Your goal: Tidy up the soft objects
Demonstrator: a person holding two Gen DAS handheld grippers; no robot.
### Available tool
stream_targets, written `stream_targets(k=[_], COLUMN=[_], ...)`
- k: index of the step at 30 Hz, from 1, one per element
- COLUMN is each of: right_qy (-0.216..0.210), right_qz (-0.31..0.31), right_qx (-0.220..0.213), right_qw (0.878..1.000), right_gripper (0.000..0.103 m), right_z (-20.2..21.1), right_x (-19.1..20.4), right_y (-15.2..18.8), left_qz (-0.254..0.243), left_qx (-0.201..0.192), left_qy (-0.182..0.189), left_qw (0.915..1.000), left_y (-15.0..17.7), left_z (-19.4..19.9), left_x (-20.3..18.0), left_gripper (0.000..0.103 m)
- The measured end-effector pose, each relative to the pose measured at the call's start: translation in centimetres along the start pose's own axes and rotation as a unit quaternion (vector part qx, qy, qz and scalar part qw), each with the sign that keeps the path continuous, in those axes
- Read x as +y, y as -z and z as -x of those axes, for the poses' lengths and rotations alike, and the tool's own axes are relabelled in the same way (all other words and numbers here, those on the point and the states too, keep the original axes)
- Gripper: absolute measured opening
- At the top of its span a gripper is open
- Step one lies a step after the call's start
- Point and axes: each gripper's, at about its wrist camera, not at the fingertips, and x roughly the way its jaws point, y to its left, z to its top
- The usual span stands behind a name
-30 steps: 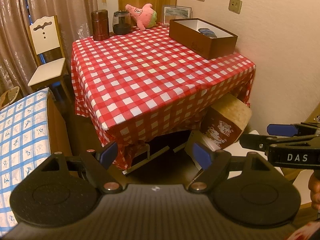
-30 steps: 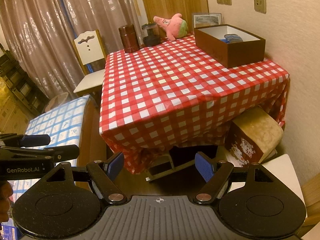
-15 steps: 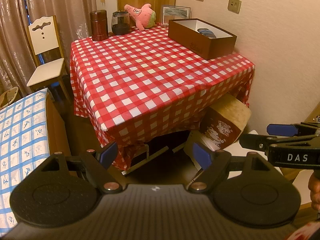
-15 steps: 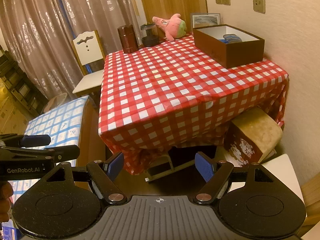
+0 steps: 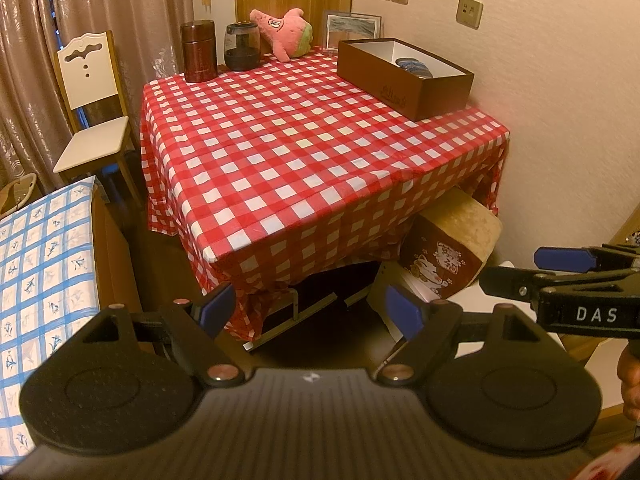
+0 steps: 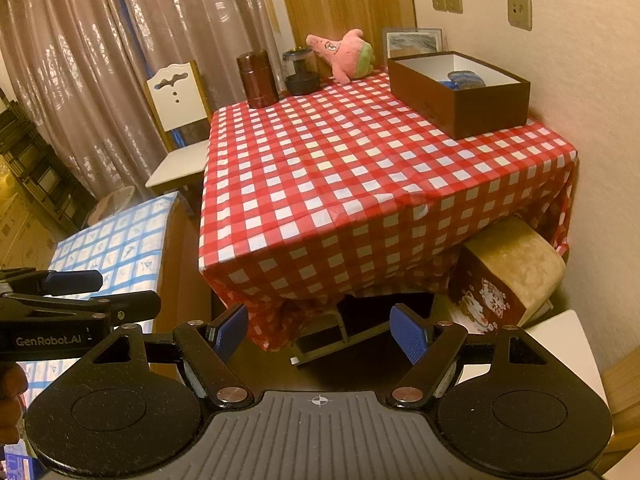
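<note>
A pink star-shaped plush toy [image 5: 285,32] [image 6: 346,54] lies at the far edge of a table with a red and white checked cloth [image 5: 304,152] [image 6: 360,176]. An open brown box [image 5: 404,76] [image 6: 460,94] stands at the table's far right, with a blue soft item [image 5: 412,66] [image 6: 464,78] inside. My left gripper [image 5: 310,310] is open and empty, well short of the table. My right gripper [image 6: 320,332] is open too, holding nothing, and it also shows from the side at the right edge of the left wrist view [image 5: 568,264].
A brown canister [image 5: 198,52] and a dark glass jar [image 5: 242,46] stand near the plush. A framed picture [image 5: 352,32] leans on the wall. A cushioned stool with a cat print [image 5: 448,248] sits under the table. A white chair [image 5: 94,120] and a blue-checked bed [image 5: 44,272] lie left.
</note>
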Motion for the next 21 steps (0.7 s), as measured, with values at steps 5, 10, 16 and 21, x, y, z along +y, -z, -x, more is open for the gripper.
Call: stream_targets(k=[5,10,16,21], right_qy=[0.001,0.001,0.002,0.003], right_qz=[0.000,0.000,0.001,0.001], right_qx=[-0.001,-0.002,-0.003,-0.003], right_qw=[1.000,1.000,1.000,1.000], right_gripper=[0.078,0.078,0.078,0.078], right_z=[0.01,0.06,0.11,0.11], right_x=[0.29,0.46,0.80,0.91], right_y=[-0.13,-0.24,-0.38,-0.48], left_qz=[0.001,0.001,-0.002,-0.002], left_qx=[0.000,0.000,-0.002,-0.002], left_qy=[0.000,0.000,0.004,0.005], left_qw=[1.0000,1.0000,1.0000,1.0000], left_y=[0.02,0.06,-0.40,-0.38], left_z=[0.00,0.00,0.04,0.06], left_x=[-0.01,0.00,0.48,0.53], left_gripper=[0.081,0.081,0.081,0.081])
